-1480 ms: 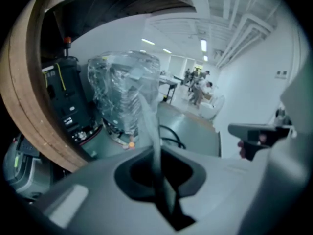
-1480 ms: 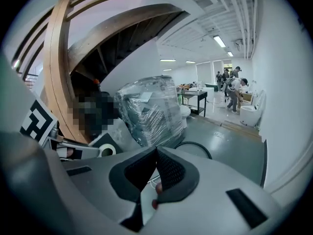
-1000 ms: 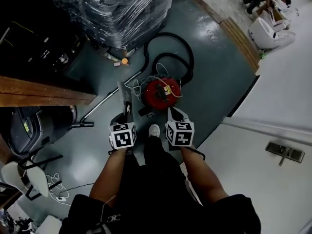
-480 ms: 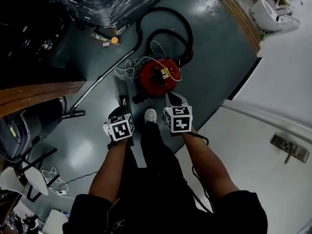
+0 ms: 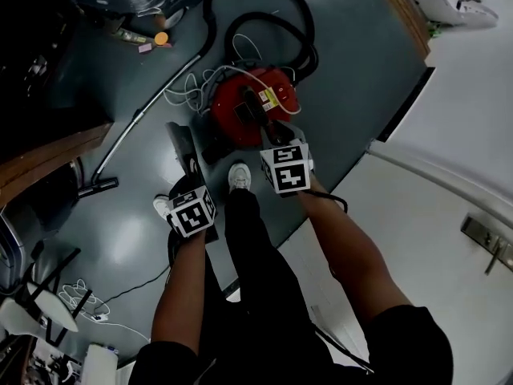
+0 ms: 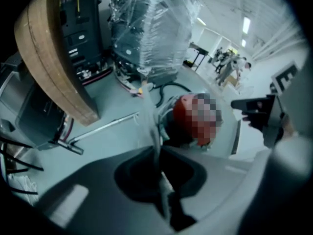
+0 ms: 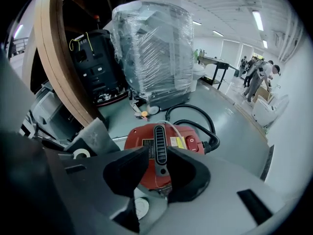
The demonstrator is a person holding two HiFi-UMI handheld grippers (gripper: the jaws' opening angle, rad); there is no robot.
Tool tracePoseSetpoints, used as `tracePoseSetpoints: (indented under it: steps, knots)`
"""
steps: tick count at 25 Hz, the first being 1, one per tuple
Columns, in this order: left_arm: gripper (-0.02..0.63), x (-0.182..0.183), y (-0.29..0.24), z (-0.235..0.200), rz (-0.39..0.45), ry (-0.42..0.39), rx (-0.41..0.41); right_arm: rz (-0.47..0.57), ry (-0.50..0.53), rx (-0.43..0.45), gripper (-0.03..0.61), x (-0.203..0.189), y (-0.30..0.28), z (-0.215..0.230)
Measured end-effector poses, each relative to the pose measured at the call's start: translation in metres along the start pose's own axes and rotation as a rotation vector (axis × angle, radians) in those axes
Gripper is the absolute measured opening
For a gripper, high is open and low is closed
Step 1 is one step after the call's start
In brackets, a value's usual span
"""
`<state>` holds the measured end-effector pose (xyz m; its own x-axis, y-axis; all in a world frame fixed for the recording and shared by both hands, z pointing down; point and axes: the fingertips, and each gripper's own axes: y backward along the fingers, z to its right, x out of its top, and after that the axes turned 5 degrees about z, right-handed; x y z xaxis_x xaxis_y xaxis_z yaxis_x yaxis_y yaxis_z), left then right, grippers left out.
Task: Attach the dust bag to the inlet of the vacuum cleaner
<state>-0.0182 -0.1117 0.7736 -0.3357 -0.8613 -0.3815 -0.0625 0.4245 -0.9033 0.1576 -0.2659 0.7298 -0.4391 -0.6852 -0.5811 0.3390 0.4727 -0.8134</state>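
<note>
Both my grippers have come down toward the floor since a second ago, and the red vacuum cleaner point(image 7: 183, 141) now sits right under the right one. My right gripper point(image 7: 157, 155) has just been opening its jaws. They stand partly apart with nothing clamped, and the vacuum's black handle point(image 7: 160, 131) shows in the gap, though I can't tell whether they touch it. My left gripper point(image 6: 157, 155) is nearly closed, pinching the edge of the thin grey dust bag point(image 6: 149, 112). The bag sticks out ahead, just left of the vacuum, with a white ring point(image 7: 80, 154) on it. Beyond, the black hose point(image 7: 195, 116) loops round the vacuum's far side. I reckon the freed right jaws are here to steady or open the vacuum for the bag. I can't pick out the inlet yet.
</note>
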Motion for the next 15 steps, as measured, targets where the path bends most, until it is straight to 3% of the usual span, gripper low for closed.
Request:
tracePoseSetpoints:
  steps: [3,10,15]
  knots:
    - [0.023,-0.017,-0.021,0.003,-0.023,0.010,-0.004,-0.041,0.053,-0.006,0.132,-0.013,-0.026,0.009]
    - [0.023,-0.044,-0.049,0.000,-0.059,0.041,0.011,-0.086,0.144,0.032,0.109,-0.030,-0.054,0.010]
    - [0.025,-0.051,-0.061,0.000,-0.065,0.074,0.010,-0.073,0.055,0.085,0.115,-0.031,-0.055,0.011]
